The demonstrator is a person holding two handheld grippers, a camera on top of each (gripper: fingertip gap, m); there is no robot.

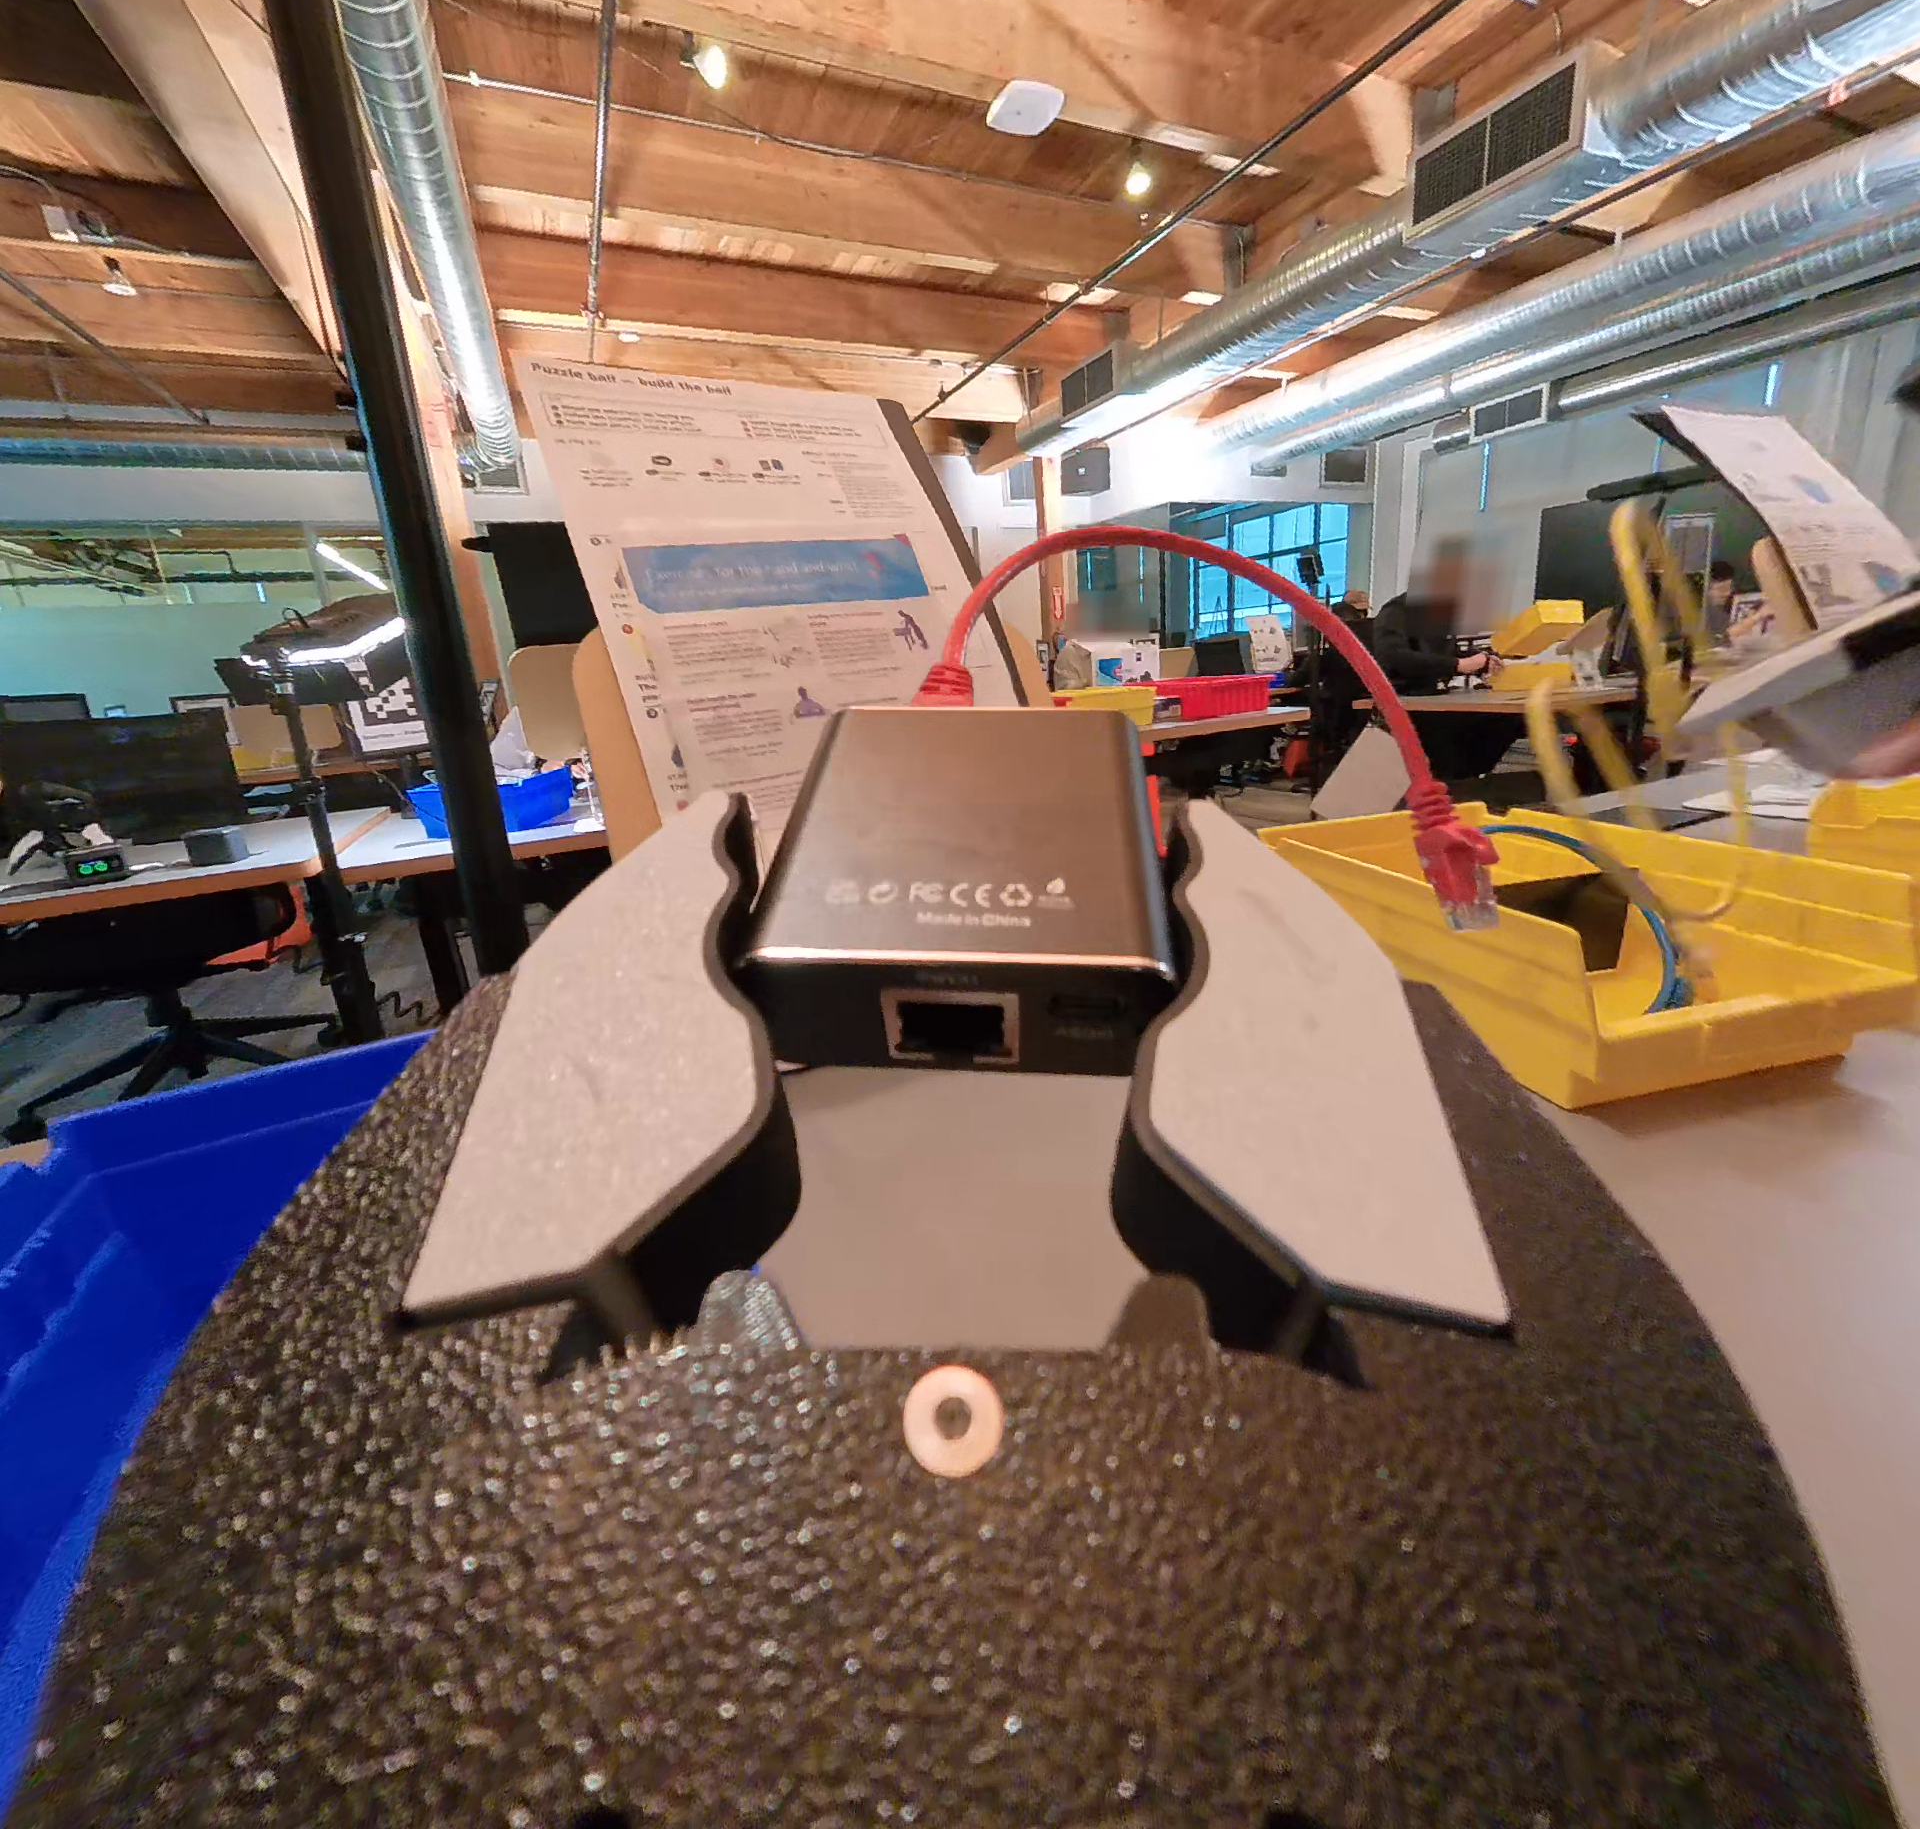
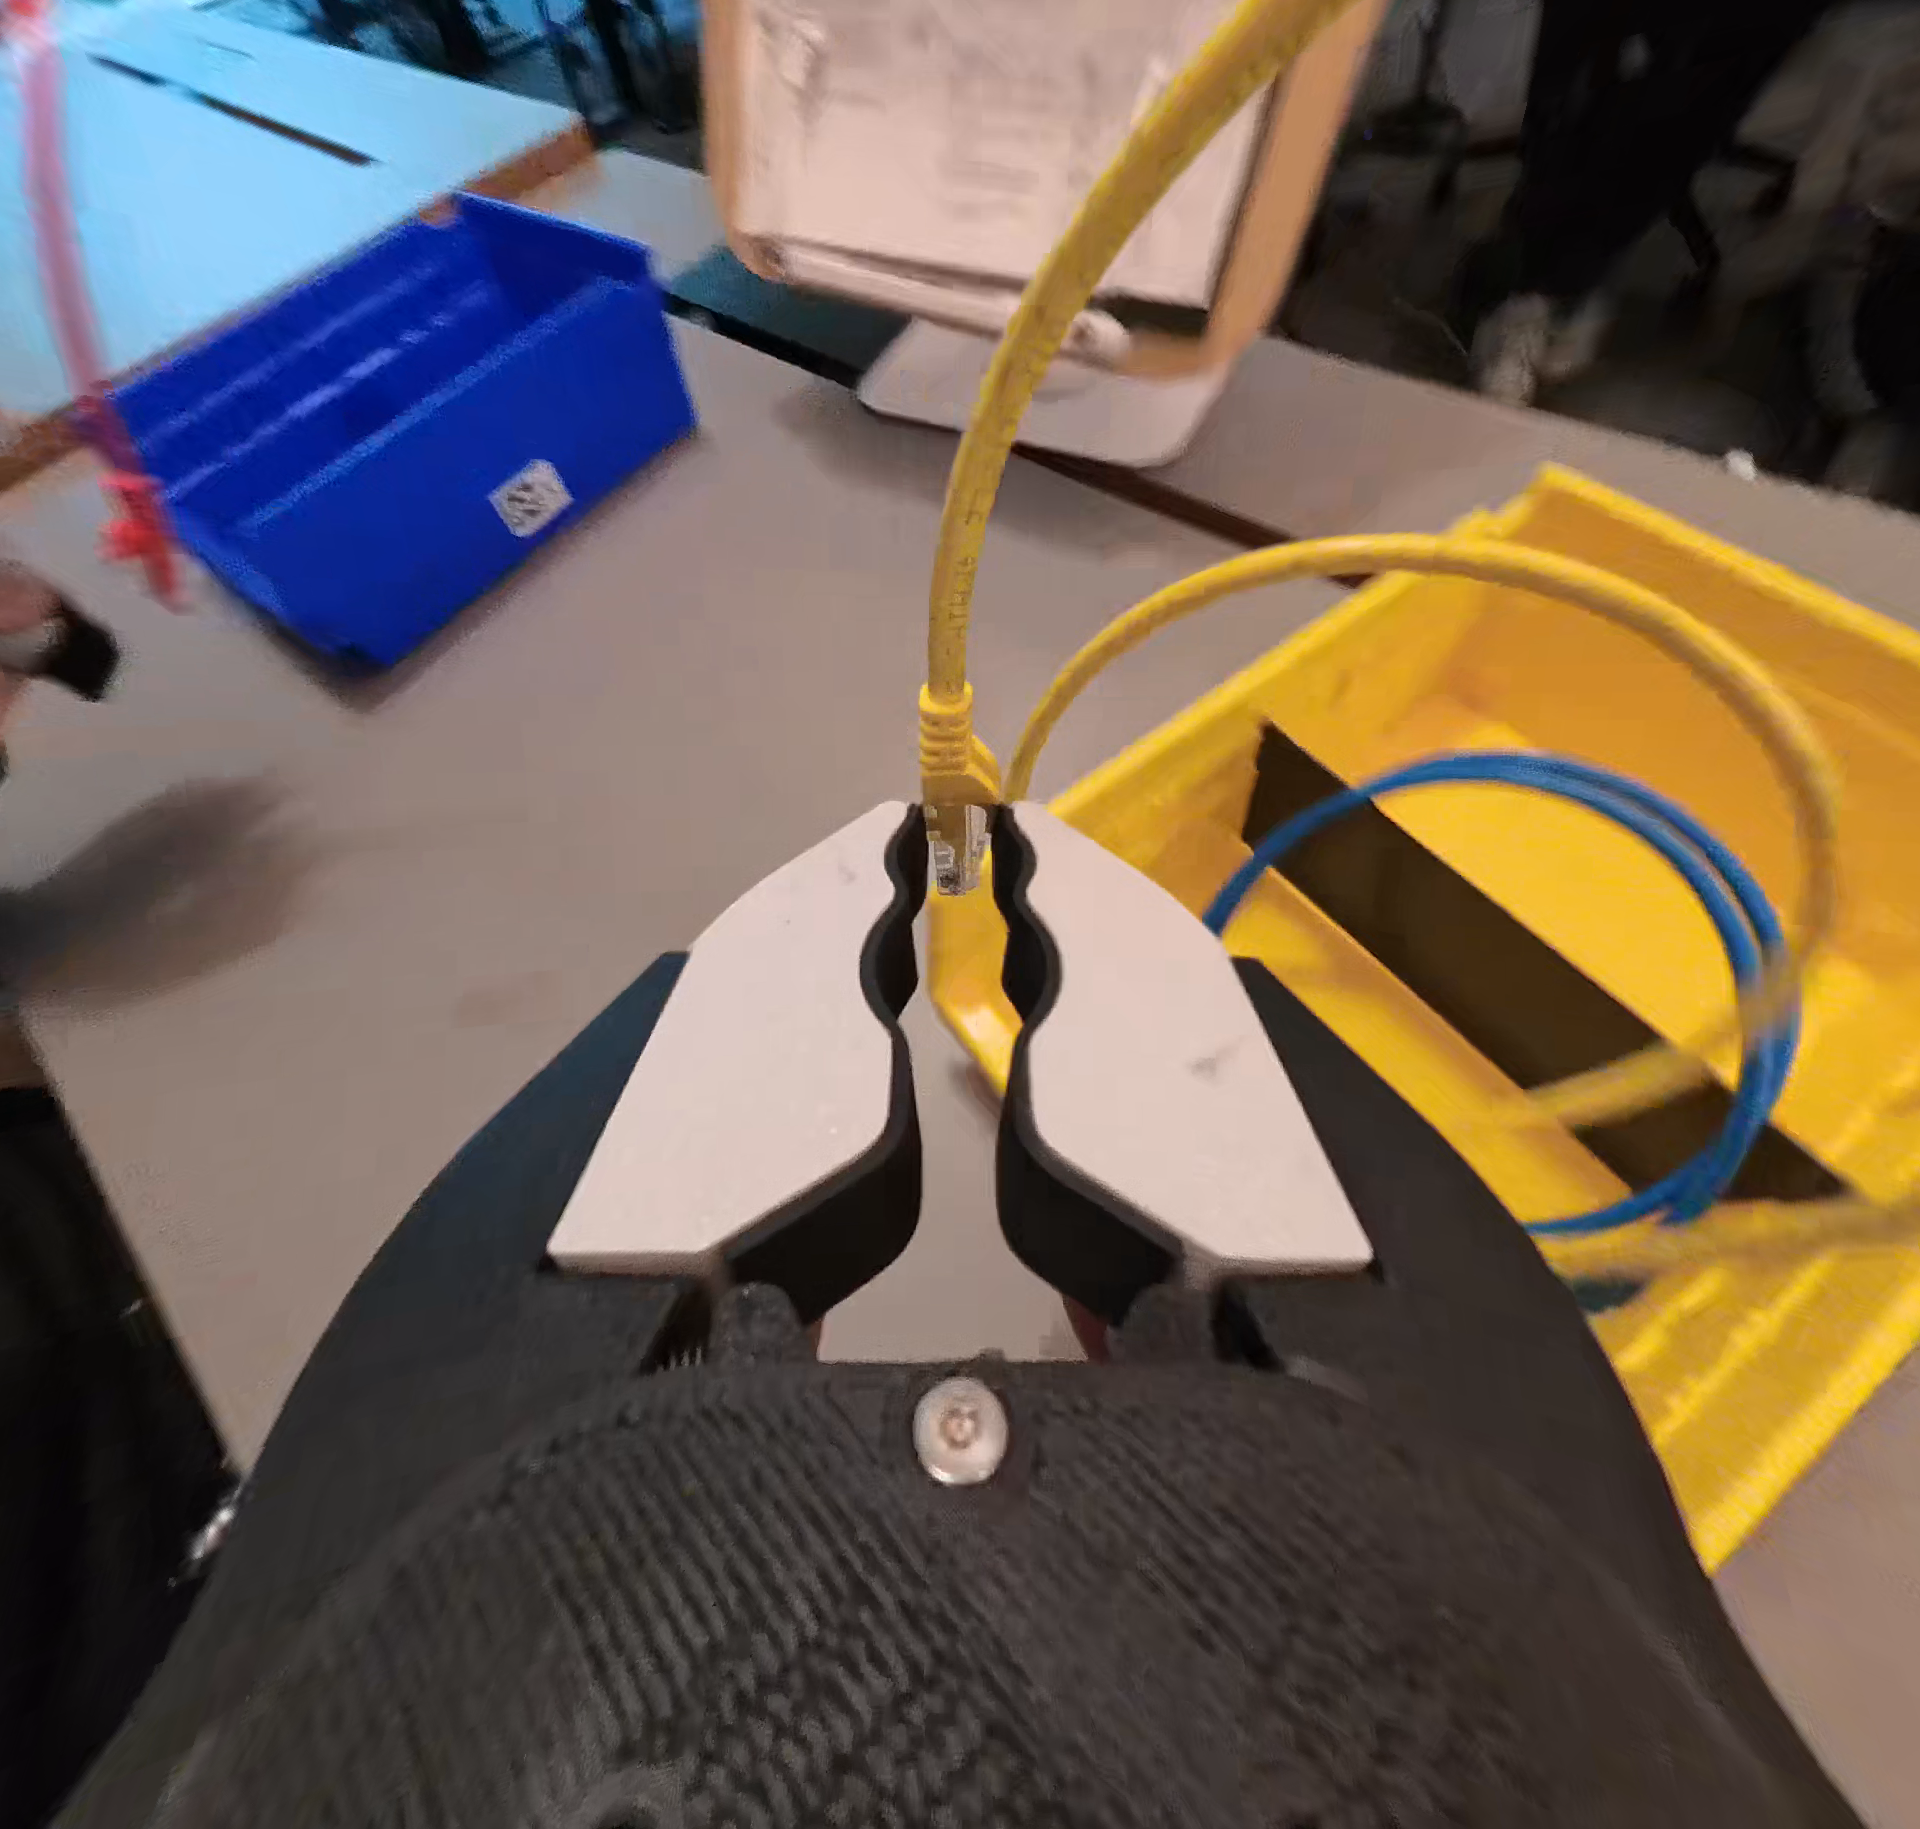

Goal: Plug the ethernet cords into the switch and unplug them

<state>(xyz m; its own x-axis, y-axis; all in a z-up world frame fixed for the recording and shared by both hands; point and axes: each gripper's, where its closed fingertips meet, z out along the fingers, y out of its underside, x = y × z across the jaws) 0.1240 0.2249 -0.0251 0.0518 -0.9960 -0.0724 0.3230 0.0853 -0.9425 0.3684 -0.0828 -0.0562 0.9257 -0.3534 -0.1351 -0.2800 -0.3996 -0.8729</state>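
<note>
The left gripper (image 1: 951, 932) clamps the switch (image 1: 956, 875), red cord (image 1: 1195, 584) plugged behind, seemingly. The right gripper (image 2: 961, 854) pinches the yellow plug (image 2: 954, 834) over the yellow bin (image 2: 1558, 740); gripped slightly askew, it could jam at the port.

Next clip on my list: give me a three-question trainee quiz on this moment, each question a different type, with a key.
1. True or false: the left gripper holds the switch off the table.
2. Multiple choice: what does the right gripper clamp? A) the red cord's plug B) the yellow cord's plug C) the blue cord
3. Fill in: the red cord has one end in the switch's far side, while its other plug hangs ____.

Key:
1. True.
2. B.
3. Free, in the air in front of the yellow bin, which holds the blue cord.
</note>
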